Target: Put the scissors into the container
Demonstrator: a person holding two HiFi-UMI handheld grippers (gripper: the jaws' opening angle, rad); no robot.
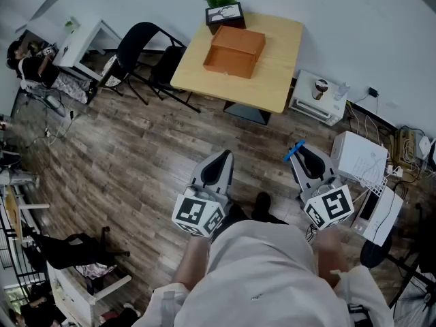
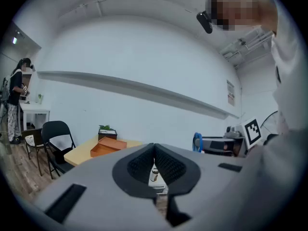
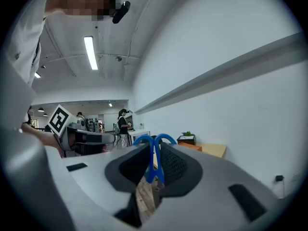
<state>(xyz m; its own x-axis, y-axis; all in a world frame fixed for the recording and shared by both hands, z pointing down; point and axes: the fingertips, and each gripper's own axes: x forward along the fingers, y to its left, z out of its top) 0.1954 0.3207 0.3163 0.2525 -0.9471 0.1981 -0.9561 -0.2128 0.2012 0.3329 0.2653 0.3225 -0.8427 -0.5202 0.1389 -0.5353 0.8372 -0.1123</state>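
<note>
The blue-handled scissors [image 1: 294, 150] are clamped in my right gripper [image 1: 304, 152], held in the air over the wood floor. In the right gripper view their two blue loops [image 3: 154, 143] stick up between the shut jaws of that gripper [image 3: 155, 154]. An open orange container [image 1: 234, 52] sits on the light wooden table [image 1: 279, 73] well ahead of both grippers. It also shows small in the left gripper view as an orange box [image 2: 107, 146]. My left gripper [image 1: 221, 161] is shut with nothing in it, its tips [image 2: 154, 150] meeting.
A potted plant in a black box [image 1: 223, 12] stands at the table's far edge. Black folding chairs [image 1: 146, 53] stand left of the table. A white appliance with a cup [image 1: 319, 97] and white boxes [image 1: 361, 159] lie to the right. A person [image 1: 30, 60] is at far left.
</note>
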